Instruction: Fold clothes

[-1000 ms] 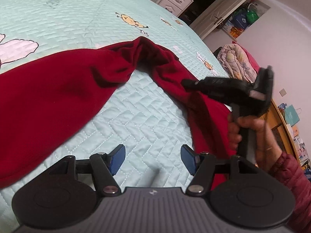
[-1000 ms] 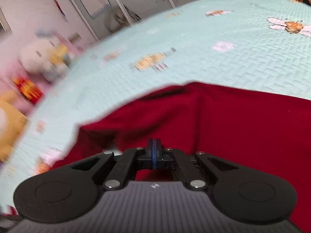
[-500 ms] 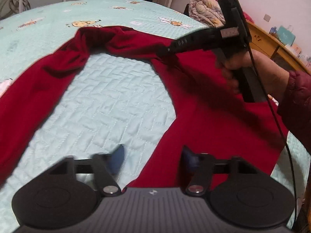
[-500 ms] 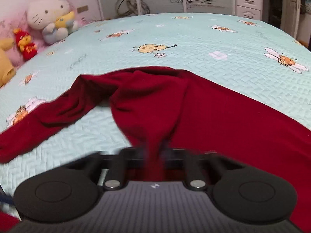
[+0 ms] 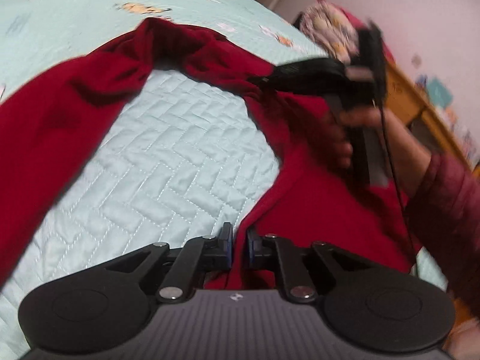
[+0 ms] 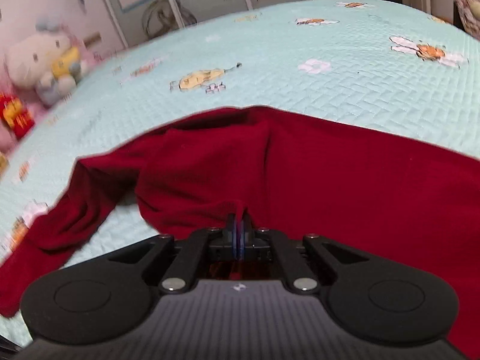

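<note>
left wrist view
garment: a dark red long-sleeved top (image 5: 315, 198) lies on the bed (image 5: 168, 156), body at the right, one sleeve arching over the quilt to the far left.
left gripper (image 5: 238, 241): fingers drawn almost together on the near edge of the top's body; a fold of red cloth sits between the blue pads.
right gripper (image 5: 267, 79): seen from the side, held in a hand (image 5: 345, 138), its tip buried in the cloth where sleeve meets body; finger gap not readable from here.
state of fold: the top is spread and rumpled, not a flat folded stack.

right wrist view
right gripper (image 6: 239, 234): pads pressed together with a thin ridge of red cloth pinched between them.
garment: the top (image 6: 345, 186) fills the near field; the sleeve (image 6: 75, 210) trails to the left.

technique (judgement)
grip: hold both pinches firm; the knit is limp and will sag between the two points.
motion: move both hands at one height and pace so the carried edge stays straight.

edges and room
bed edge: close at the right, below the sleeve of the person's jacket (image 5: 447, 210); keep cloth inboard.
open quilt: wide beyond and left of the top.
obstacles: plush toys (image 6: 45, 63) stand well apart at the far left.
</note>
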{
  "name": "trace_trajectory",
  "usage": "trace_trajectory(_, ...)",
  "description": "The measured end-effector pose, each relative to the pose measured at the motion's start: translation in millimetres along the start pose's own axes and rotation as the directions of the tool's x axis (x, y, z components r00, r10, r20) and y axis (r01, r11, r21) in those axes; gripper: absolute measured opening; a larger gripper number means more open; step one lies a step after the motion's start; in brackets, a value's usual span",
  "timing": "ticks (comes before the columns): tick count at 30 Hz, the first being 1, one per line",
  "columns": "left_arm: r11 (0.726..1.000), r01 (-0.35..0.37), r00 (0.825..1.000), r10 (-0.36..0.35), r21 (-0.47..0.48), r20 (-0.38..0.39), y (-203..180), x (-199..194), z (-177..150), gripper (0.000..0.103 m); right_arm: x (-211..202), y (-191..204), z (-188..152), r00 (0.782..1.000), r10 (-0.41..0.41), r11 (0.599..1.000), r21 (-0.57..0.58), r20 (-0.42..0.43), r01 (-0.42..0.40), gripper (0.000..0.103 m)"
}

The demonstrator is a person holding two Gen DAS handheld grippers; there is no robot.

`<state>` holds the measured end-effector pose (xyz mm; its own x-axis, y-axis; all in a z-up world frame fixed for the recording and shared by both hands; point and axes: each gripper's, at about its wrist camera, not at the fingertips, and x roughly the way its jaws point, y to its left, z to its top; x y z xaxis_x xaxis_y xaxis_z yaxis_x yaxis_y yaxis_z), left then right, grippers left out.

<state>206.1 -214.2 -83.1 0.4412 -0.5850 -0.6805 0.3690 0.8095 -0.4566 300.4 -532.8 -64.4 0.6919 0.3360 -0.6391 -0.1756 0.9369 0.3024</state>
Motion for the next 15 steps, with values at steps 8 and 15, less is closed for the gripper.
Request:
trace_trajectory(8,0.987,-0.029,0.974,0.062,-0.155,0.216,25,-88,-14,0.055,-80,-10,-36,0.996,0.068,0.995,0.070,0.052,-0.071,0.024)
trace_trajectory(15,0.925,-0.142,0.892,0.274,-0.352,0.359,58,-231,-121,0.058,-201,27,-180,0.989,0.147,0.967,0.210,0.019,-0.148,0.025)
